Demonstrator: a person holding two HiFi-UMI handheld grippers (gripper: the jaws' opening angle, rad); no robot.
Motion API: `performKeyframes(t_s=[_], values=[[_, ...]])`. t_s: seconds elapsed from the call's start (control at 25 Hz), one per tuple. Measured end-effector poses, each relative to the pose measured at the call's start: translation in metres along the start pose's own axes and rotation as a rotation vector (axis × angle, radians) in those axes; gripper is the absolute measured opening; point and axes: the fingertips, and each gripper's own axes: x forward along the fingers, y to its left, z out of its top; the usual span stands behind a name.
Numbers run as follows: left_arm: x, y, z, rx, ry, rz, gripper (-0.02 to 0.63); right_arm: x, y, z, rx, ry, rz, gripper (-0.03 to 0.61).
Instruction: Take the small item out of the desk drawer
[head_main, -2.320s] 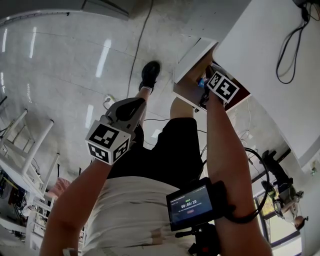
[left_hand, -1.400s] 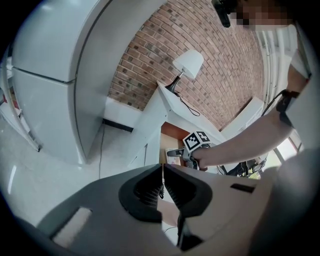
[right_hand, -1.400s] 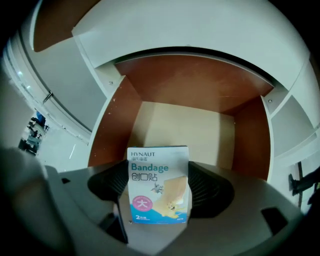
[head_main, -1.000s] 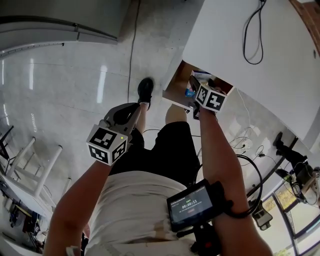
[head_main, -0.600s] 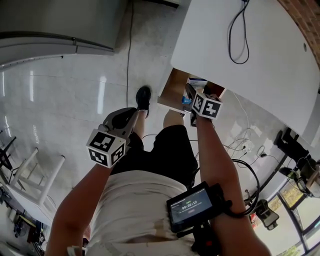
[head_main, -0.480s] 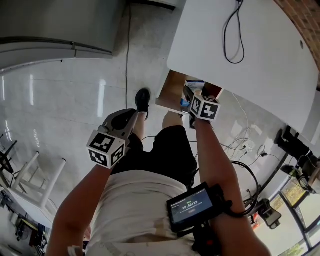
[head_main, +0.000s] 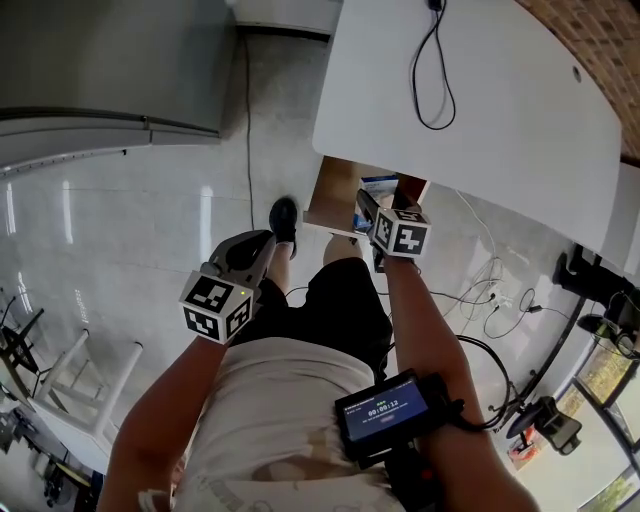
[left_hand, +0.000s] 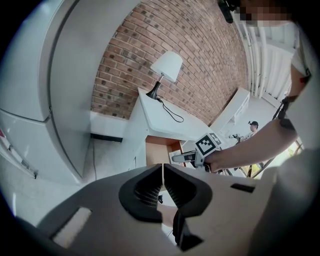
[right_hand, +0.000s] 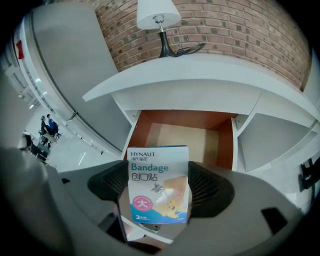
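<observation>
Right claw (right_hand: 160, 190) clamping bandage packet (right_hand: 157, 172), in front of open drawer (right_hand: 186, 139)

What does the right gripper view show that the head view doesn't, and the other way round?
Only the right gripper view: the print on the Bandage box, how it sits clamped in the right gripper, and the lamp shade. Only the head view: the left gripper, the person's shoe, and the screen on the right forearm. Both: the white desk, the open drawer, the brick wall.
</observation>
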Motion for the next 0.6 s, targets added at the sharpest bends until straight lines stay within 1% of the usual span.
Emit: performKeyframes(t_s=[0.4, 0.6], values=[[-0.008, -0.016, 0.016, 0.065, -0.012, -0.004, 0.014, -0.030, 0.005, -0.004, -0.014, -0.044, 0.028, 0.351], [-0.006, -0.033, 0.021, 0.099, -0.010, -0.021, 0.014, -0.052, 0.005, -0.004, -0.020, -0.086, 0.044, 0.351]])
